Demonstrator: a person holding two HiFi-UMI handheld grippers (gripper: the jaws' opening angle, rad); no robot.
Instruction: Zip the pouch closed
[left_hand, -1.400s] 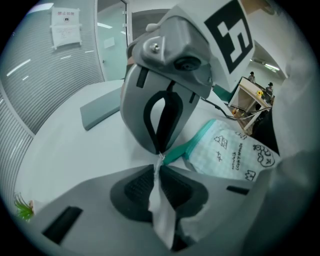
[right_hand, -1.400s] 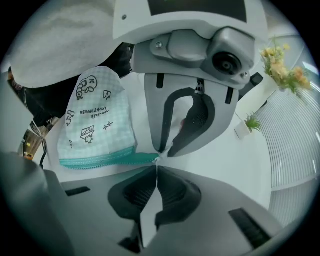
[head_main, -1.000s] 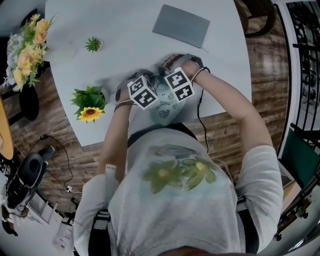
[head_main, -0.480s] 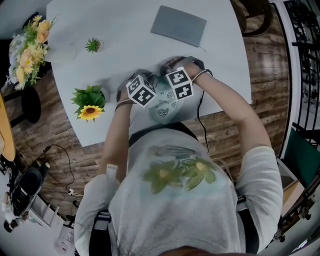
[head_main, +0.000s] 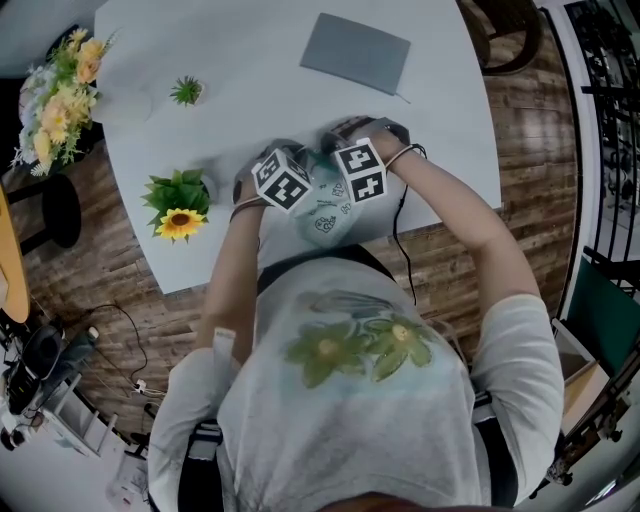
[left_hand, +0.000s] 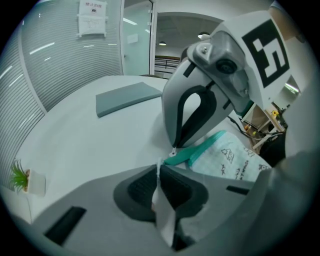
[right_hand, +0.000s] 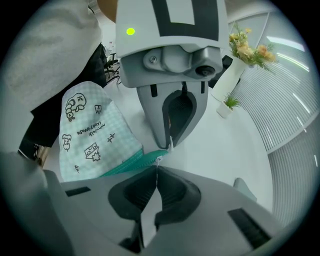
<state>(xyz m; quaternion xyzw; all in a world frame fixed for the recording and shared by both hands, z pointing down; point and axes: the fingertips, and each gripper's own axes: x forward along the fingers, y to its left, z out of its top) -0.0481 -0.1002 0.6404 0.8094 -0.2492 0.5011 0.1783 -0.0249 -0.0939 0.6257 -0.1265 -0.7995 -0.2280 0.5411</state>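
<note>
The pale teal checked pouch (head_main: 326, 213) with doodles lies at the table's near edge, below both hands. Its teal zipper band (left_hand: 192, 153) runs from the pouch (left_hand: 231, 159) to where the two grippers meet tip to tip. My left gripper (left_hand: 159, 167) is shut on a thin white fabric tab at the pouch's end. My right gripper (right_hand: 157, 170) is shut on the small silver zipper pull (right_hand: 159, 159), beside the pouch (right_hand: 89, 134). In the head view the marker cubes (head_main: 284, 180) hide the jaws.
On the white table (head_main: 250, 110) a flat grey slab (head_main: 356, 52) lies at the far side. A potted sunflower (head_main: 180, 208) stands to the left, a small green plant (head_main: 186, 90) further back. A flower vase (right_hand: 241, 56) stands off the table's left.
Both hands keep their place over the pouch. The marker cubes have rolled a little. Both grips look the same.
</note>
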